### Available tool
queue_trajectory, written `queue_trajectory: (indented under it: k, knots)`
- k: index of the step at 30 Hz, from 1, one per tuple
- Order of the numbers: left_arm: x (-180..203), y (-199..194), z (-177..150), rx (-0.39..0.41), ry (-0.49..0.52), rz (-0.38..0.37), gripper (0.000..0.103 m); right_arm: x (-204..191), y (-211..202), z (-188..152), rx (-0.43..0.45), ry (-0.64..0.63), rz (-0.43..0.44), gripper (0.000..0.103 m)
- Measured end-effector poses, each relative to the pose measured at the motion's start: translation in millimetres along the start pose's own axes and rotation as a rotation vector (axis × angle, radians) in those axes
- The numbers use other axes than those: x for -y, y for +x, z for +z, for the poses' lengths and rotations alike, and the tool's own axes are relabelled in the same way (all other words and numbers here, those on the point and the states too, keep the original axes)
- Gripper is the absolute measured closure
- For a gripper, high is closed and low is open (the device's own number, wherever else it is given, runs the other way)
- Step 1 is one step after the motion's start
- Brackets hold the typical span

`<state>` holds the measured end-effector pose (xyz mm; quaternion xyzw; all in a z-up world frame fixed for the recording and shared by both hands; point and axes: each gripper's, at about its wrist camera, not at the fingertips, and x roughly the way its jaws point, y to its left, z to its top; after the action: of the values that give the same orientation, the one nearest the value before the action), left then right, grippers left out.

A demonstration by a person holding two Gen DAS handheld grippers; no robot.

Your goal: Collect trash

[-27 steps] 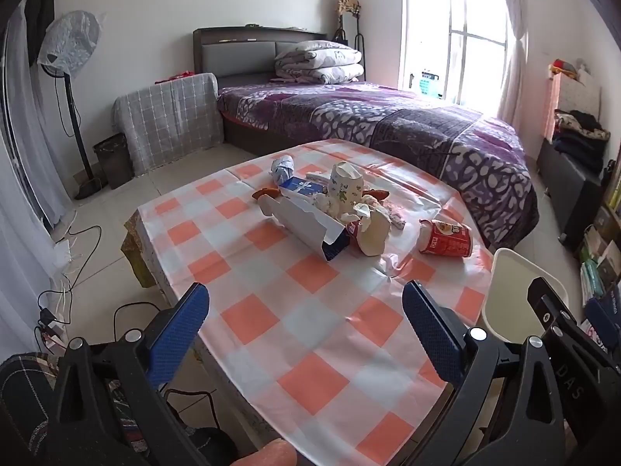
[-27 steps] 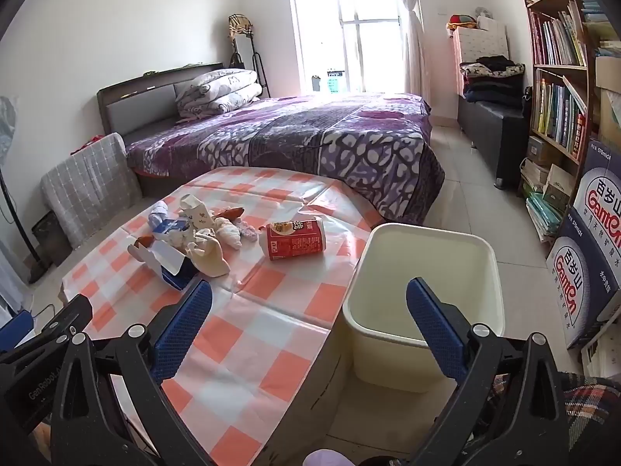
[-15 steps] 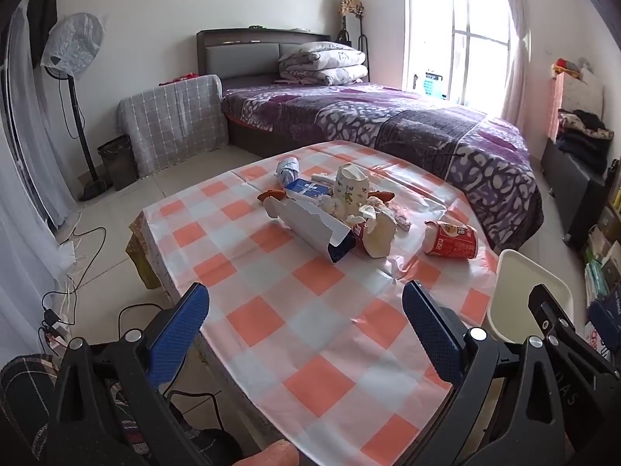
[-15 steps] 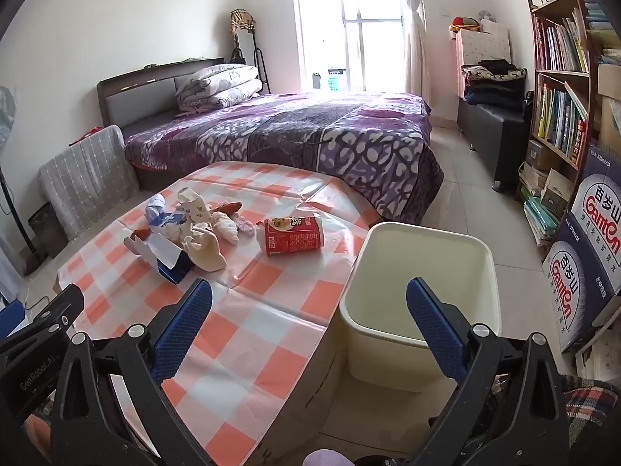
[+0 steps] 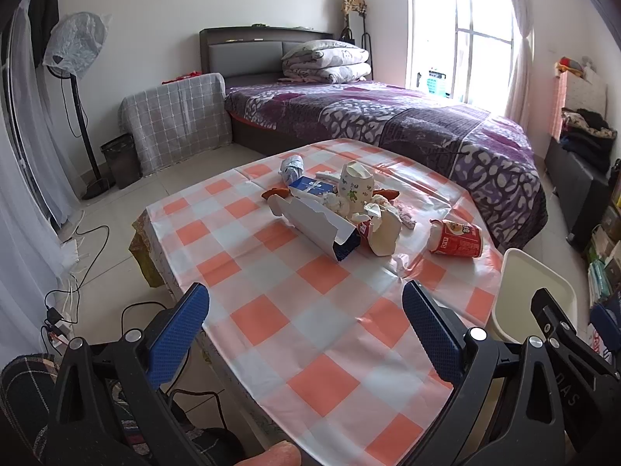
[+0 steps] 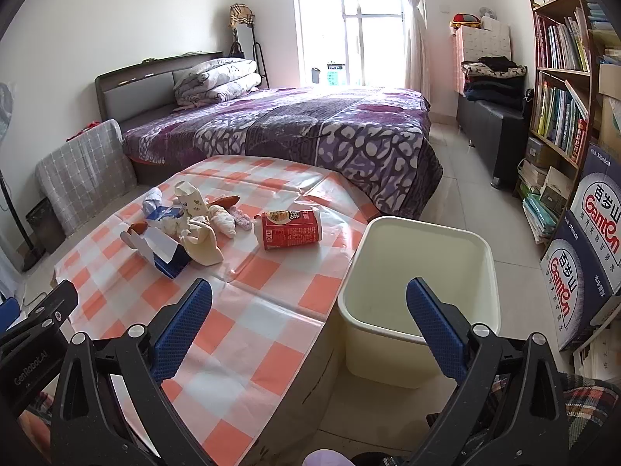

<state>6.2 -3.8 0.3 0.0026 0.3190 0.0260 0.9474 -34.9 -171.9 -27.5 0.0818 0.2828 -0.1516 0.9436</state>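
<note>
A pile of trash lies in the middle of the checked table (image 5: 310, 310): an open white and blue carton (image 5: 318, 227), a torn paper cup (image 5: 355, 188), crumpled paper (image 5: 382, 229) and a red cup (image 5: 456, 239) on its side. The same carton (image 6: 159, 250) and red cup (image 6: 291, 229) show in the right wrist view. A cream bin (image 6: 423, 283) stands on the floor at the table's right edge. My left gripper (image 5: 306, 334) is open and empty over the near table edge. My right gripper (image 6: 308, 326) is open and empty, above the gap between table and bin.
A bed with a purple cover (image 5: 388, 124) stands behind the table. A bookshelf (image 6: 562, 89) and printed boxes (image 6: 590, 252) are at the right. A fan (image 5: 75, 58) and cables (image 5: 70, 264) are on the left floor.
Both grippers have drawn back and risen slightly; the table and trash look a bit farther away. Both stay open and empty.
</note>
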Motion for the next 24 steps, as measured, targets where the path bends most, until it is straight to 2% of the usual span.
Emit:
queue_trajectory:
  k: [2, 24]
  knots:
    - [-8.8, 1.0, -3.8, 0.003, -0.003, -0.006, 0.006, 0.2, -0.2, -0.3, 0.000, 0.001, 0.000, 0.007]
    - [-13.4, 3.1, -6.0, -0.003, -0.007, -0.005, 0.006, 1.2, -1.0, 0.8, 0.000, 0.001, 0.002, 0.007]
